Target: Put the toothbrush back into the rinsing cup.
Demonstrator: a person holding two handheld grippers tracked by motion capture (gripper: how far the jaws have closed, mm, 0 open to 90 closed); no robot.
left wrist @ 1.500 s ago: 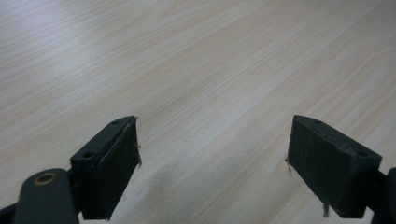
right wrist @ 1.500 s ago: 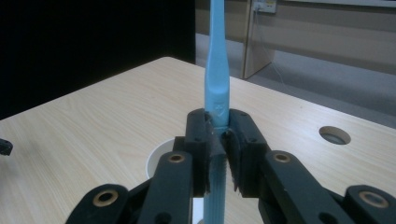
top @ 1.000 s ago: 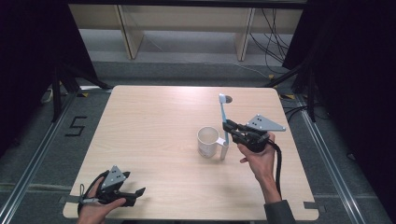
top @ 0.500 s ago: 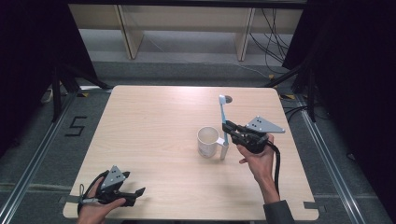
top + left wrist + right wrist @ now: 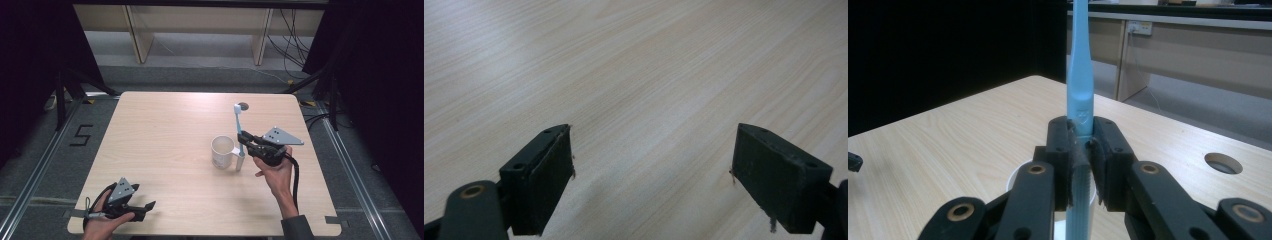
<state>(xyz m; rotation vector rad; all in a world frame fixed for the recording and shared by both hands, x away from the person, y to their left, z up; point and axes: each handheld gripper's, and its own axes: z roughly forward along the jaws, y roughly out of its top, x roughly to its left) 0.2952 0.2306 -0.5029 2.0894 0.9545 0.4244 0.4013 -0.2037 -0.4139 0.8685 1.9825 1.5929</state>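
A light blue toothbrush point(image 5: 238, 131) stands upright, head up, with my right gripper point(image 5: 243, 137) shut on its handle. In the right gripper view the toothbrush point(image 5: 1081, 95) rises between the two pads, pinched at mid-handle. Just left of it stands a white mug point(image 5: 222, 152) with its handle toward the brush; the mug's rim point(image 5: 1014, 180) peeks out below the jaws. My left gripper point(image 5: 148, 205) rests near the table's front left corner, open. In the left gripper view its jaws point(image 5: 651, 175) stand wide apart over bare wood.
The light wooden table point(image 5: 160, 130) has a round cable hole point(image 5: 243, 106) near its far edge. Shelving and cables stand beyond the table on the grey floor.
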